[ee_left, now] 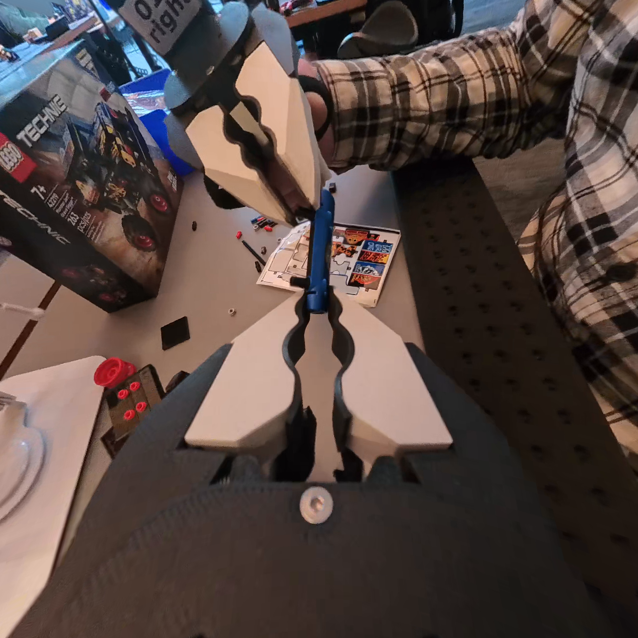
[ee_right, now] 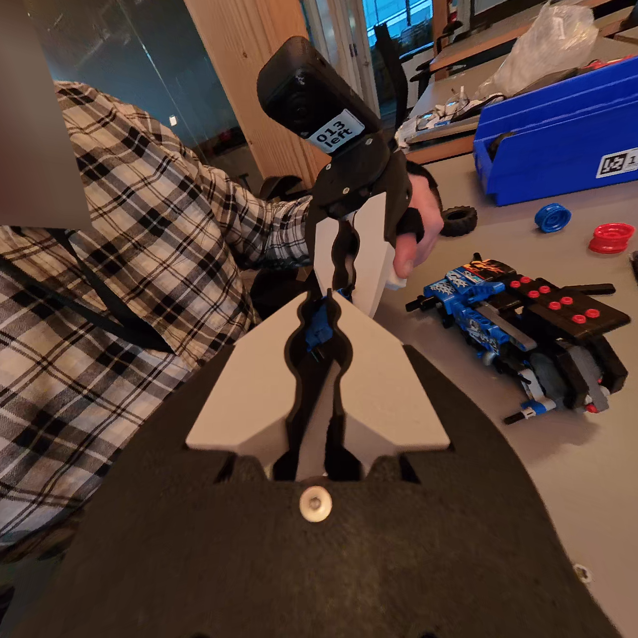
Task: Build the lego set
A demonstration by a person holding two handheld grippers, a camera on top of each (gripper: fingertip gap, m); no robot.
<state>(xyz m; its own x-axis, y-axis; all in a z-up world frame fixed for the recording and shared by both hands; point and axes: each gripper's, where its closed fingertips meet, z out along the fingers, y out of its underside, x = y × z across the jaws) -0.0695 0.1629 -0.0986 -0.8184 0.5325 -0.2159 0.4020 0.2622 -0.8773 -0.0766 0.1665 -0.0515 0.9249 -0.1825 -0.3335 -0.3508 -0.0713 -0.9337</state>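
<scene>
A long blue Lego beam [ee_left: 321,241] with a black pin [ee_left: 297,280] sticking out of its side is held in the air between both grippers. My left gripper [ee_left: 317,301] is shut on its near end. My right gripper [ee_left: 303,211] comes down from the top of the left wrist view and is shut on the far end, with a small black part at its tips. In the right wrist view the blue beam [ee_right: 321,328] sits between my right gripper's fingers [ee_right: 328,294], and the left gripper [ee_right: 345,293] meets it from above. Most of the beam is hidden there.
A partly built blue and black truck [ee_right: 518,331] lies on the grey table [ee_right: 518,483]. Near it are a blue wheel [ee_right: 552,217], red wheels [ee_right: 611,238], a black tyre [ee_right: 459,221] and a blue bin [ee_right: 559,138]. The set's box [ee_left: 86,193], a sticker sheet [ee_left: 362,262] and loose small parts [ee_left: 259,224] lie below the beam. The gap from one gripper's tips to the other's is roughly 5 centimetres. The blue wheel [ee_right: 552,217] is about equally far from each gripper, around 35 centimetres.
</scene>
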